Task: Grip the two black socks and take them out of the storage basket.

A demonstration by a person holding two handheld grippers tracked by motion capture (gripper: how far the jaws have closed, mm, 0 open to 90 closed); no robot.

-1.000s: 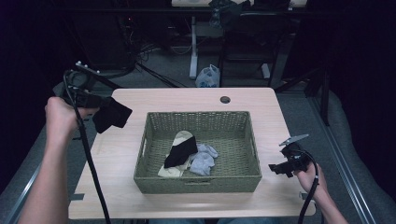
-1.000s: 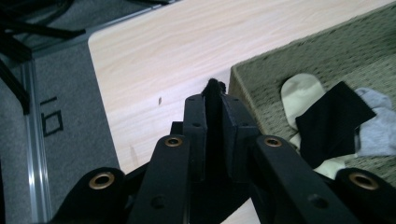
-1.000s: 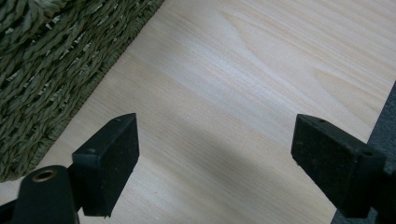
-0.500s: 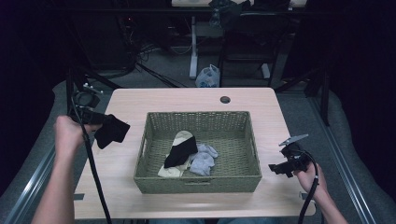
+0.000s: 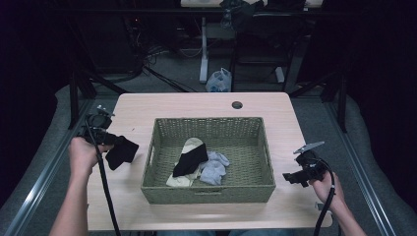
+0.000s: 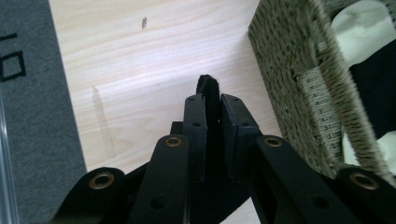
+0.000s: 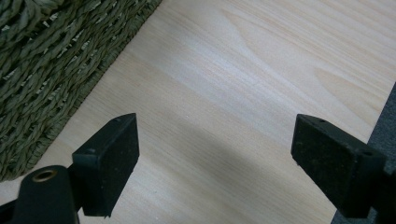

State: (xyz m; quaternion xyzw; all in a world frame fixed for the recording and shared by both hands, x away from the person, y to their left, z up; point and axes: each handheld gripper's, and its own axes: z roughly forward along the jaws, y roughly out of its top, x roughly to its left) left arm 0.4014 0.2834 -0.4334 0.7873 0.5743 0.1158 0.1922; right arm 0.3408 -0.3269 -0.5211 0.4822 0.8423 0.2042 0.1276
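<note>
Pale wood table carries the basket. At its 9 o'clock my left tongs clench 1 black sock; I should lower it flat before letting go. Right tongs gape idle at 3 o'clock.

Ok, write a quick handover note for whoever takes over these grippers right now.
Left gripper: jaws shut on a black sock, held over the table left of the wicker basket.
Right gripper: jaws wide open, holding nothing, low over the bare table right of the basket.
In the basket: a cream sock, a black one across it, and grey-blue socks.
Done: one sock out of the basket. Left, probably: put it down, then fetch the others.
</note>
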